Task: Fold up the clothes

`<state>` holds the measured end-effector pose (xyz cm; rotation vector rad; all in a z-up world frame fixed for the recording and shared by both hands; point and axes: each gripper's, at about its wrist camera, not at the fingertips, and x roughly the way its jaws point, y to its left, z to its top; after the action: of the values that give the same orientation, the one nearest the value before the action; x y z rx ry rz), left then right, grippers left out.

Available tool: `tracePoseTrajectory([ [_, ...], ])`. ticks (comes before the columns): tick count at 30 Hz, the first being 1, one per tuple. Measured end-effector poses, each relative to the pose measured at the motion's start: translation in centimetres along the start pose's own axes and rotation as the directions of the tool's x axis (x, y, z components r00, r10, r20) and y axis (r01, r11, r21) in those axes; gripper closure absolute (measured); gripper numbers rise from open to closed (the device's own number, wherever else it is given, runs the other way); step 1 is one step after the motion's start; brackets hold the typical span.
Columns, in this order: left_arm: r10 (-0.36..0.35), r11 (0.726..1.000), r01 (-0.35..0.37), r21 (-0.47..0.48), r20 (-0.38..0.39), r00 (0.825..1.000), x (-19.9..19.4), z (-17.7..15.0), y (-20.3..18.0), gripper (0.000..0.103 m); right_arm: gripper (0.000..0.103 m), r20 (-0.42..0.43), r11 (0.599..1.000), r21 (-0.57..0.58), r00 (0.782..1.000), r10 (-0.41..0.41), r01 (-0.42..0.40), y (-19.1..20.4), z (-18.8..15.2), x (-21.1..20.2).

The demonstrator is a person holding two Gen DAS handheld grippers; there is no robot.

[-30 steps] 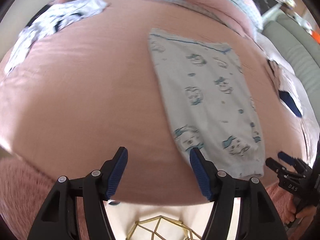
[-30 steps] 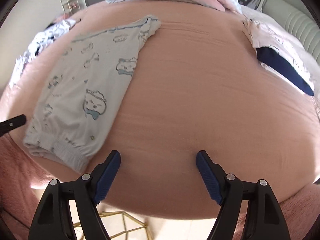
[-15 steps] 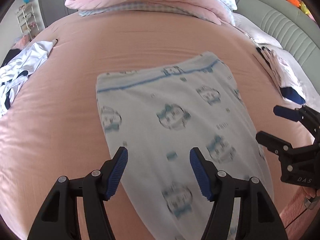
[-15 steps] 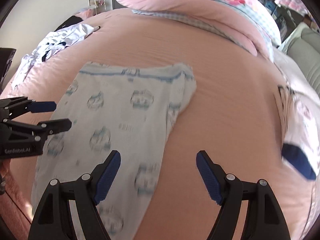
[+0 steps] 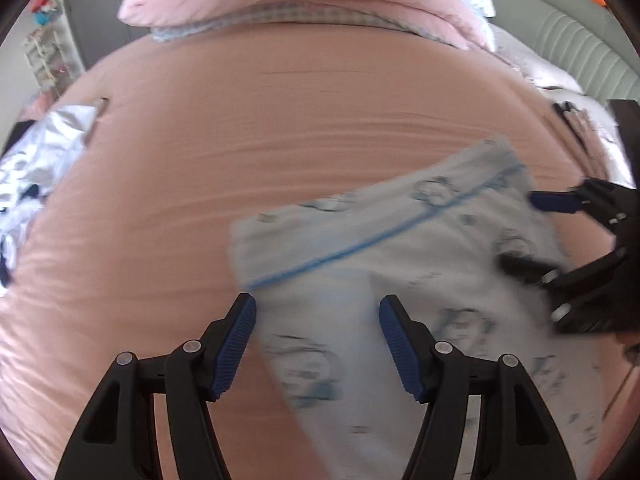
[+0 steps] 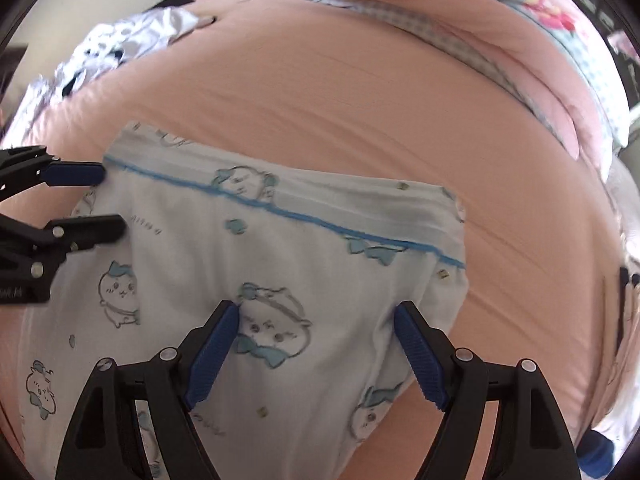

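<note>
pink bedsheet point(image 5: 280, 128), folded quilt point(image 5: 320, 4), printed pants point(image 6: 280, 280)

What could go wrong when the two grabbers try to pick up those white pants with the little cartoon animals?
1. Both grippers are open above the pants, which lie flat on the pink sheet. The fingers might pinch the sheet along with the cloth.
2. The left gripper sits right at the pants' edge, so it may catch only a sliver that slips out.
3. The right gripper hangs over the middle rather than the waistband, so a grab there could bunch the pants up.
</note>
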<state>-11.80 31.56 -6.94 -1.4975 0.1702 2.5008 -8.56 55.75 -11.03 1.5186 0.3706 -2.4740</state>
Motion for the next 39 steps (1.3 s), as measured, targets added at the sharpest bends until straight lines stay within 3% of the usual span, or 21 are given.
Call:
tracePoseTrajectory([
  [1, 0.019, 0.999, -0.020, -0.037, -0.005, 1.000, 0.1, 0.0, 1.5, 0.039, 0.024, -0.004, 0.999, 0.045, 1.000, -0.019, 0.019, -1.5, -0.1, 0.0],
  [4, -0.006, 0.991, 0.010, -0.135, 0.030, 1.000, -0.6, 0.2, 4.0, 0.039, 0.023, -0.024, 0.977, 0.211, 1.000, 0.007, -0.002, -6.8, -0.9, -0.2],
  [7, -0.069, 0.996, 0.075, -0.048, 0.120, 0.990, -1.9, 0.7, 1.8, 0.039, 0.024, 0.020, 0.964, 0.266, 1.000, 0.006, -0.011, -8.7, -0.9, -1.7],
  [9, -0.107, 0.994, 0.106, 0.011, 0.122, 0.987, -1.1, 1.4, -0.3, 0.039, 0.023, 0.060, 0.972, 0.233, 0.998, 0.006, -0.020, -7.9, 0.0, -2.4],
  [11, -0.040, 0.998, 0.035, 0.053, 0.097, 0.994, 0.8, 2.0, -1.4, 0.039, 0.024, 0.064, 0.982, 0.186, 0.998, 0.007, -0.019, -6.9, 1.0, -1.9],
  [13, 0.021, 0.997, -0.027, 0.072, 0.082, 0.996, 2.0, 2.6, -1.6, 0.039, 0.024, 0.007, 0.990, 0.133, 0.999, -0.046, 0.045, -6.2, 1.7, 0.2],
  [17, 0.097, 0.995, -0.098, 0.005, 0.096, 0.991, 1.1, 3.6, 1.6, 0.039, 0.024, -0.026, 0.968, 0.250, 1.000, 0.011, -0.005, -10.0, 1.2, 1.6],
  [19, 0.068, 0.995, -0.061, -0.077, 0.089, 0.994, 0.0, 3.6, 3.4, 0.040, 0.023, -0.030, 0.950, 0.310, 0.999, 0.041, -0.030, -12.0, 0.7, 1.5],
  [22, -0.056, 0.993, 0.064, -0.096, 0.089, 0.994, -1.5, 2.2, 3.1, 0.040, 0.023, -0.026, 0.903, 0.414, 0.990, 0.136, -0.113, -13.5, -0.2, 1.1],
  [25, -0.102, 0.995, 0.101, 0.013, 0.091, 0.991, -1.8, 0.7, 0.0, 0.040, 0.023, -0.005, 0.920, 0.357, 0.984, 0.175, -0.162, -11.1, -0.7, -0.3],
  [28, -0.015, 0.999, 0.011, 0.043, 0.091, 0.996, -0.7, -0.4, -1.1, 0.040, 0.023, -0.020, 0.960, 0.232, 0.986, 0.164, -0.155, -6.9, -1.5, -1.1],
  [30, -0.009, 1.000, 0.011, -0.028, 0.088, 0.996, -0.1, -0.3, 0.0, 0.040, 0.023, -0.039, 0.976, 0.178, 0.990, 0.134, -0.125, -4.8, -2.1, -1.0],
  [33, -0.064, 0.986, 0.083, -0.146, 0.129, 0.990, -0.4, -0.2, 2.1, 0.040, 0.023, -0.025, 0.975, 0.191, 0.992, 0.121, -0.114, -4.2, -1.9, -0.9],
  [35, -0.117, 0.979, 0.139, -0.150, 0.146, 0.982, -0.2, 0.3, 2.8, 0.046, 0.023, -0.010, 0.968, 0.225, 0.993, 0.114, -0.109, -4.8, -1.5, -0.9],
  [36, -0.133, 0.978, 0.154, -0.142, 0.148, 0.980, 0.2, 0.7, 2.8, 0.073, 0.023, -0.010, 0.967, 0.234, 0.994, 0.105, -0.100, -4.9, -1.3, -0.8],
  [37, -0.129, 0.980, 0.148, -0.133, 0.140, 0.982, 0.7, 1.1, 2.9, 0.087, 0.023, -0.009, 0.967, 0.239, 0.995, 0.095, -0.090, -5.0, -1.1, -0.7],
  [39, -0.141, 0.978, 0.158, -0.135, 0.127, 0.982, 1.3, 1.3, 2.9, 0.087, 0.023, -0.011, 0.966, 0.245, 0.996, 0.088, -0.083, -5.1, -0.6, -0.4],
])
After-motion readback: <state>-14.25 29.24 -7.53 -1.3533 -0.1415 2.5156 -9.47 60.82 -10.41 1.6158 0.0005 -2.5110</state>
